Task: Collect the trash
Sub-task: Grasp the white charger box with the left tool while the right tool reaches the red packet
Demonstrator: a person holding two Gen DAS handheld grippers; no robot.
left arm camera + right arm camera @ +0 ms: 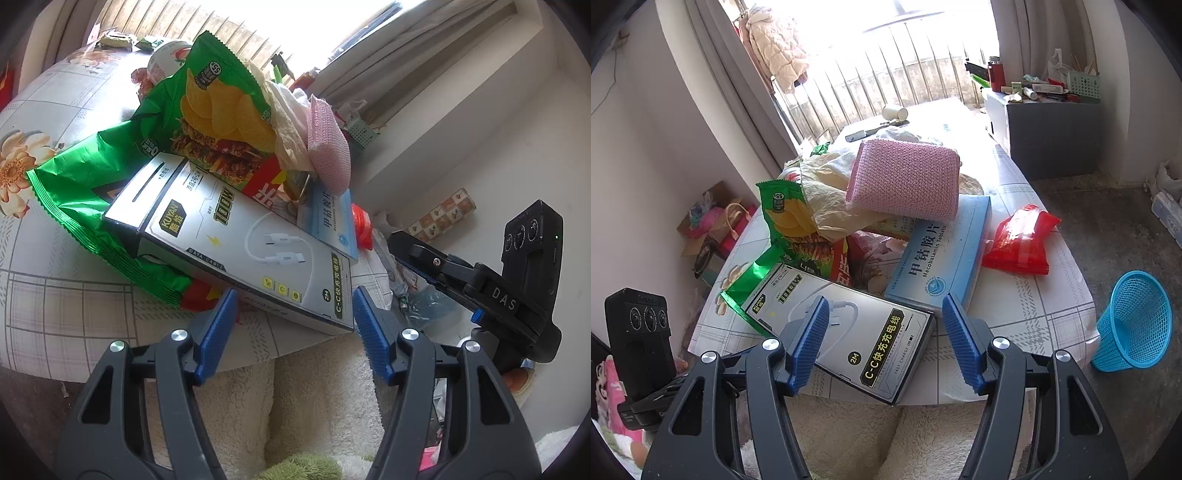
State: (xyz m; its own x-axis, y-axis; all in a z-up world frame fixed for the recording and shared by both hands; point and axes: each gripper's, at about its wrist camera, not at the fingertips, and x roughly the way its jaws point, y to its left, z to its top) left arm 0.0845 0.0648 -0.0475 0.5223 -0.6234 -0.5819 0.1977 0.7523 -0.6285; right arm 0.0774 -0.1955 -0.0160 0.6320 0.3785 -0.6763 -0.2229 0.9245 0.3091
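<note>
both spread fingers (955,332) framing cable box (849,332), blue basket (1134,321) nearby

Sunlit barred window (886,48), pale curtains (713,74)

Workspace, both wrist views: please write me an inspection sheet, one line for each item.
Surface: table with a tiled-pattern cover.
Job's things: cable box at the near edge; green chip bag; blue tablet box; red wrapper; pink sponge on top.
Clutter: paper cup at the far end.
Grippers: left gripper and right gripper, jaws open, holding nothing.
Cables: nothing seen.
Surroundings: blue basket on the floor.
</note>
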